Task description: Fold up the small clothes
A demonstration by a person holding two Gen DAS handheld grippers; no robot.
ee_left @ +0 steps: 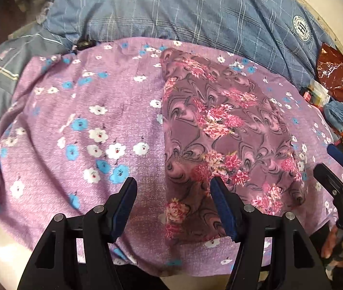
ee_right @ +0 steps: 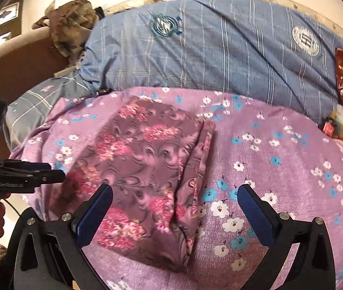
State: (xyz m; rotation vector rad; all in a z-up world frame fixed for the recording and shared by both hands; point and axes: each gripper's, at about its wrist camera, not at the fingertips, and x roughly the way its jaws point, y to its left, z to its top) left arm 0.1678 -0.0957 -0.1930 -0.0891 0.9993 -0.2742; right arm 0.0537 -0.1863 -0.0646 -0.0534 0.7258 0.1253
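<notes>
Folded garment (ee_right: 144, 169) (mauve, pink flower print) lies flat on the lilac floral sheet (ee_right: 280, 169), long axis running from the near edge of the bed away toward the blue checked duvet (ee_right: 207, 55). Folded edges stack along its right side. Right gripper (ee_right: 175, 194) hangs above its near end, fingers spread wide, nothing held. Left gripper (ee_left: 173, 189) straddles the garment's left edge, fingers apart, empty too.
</notes>
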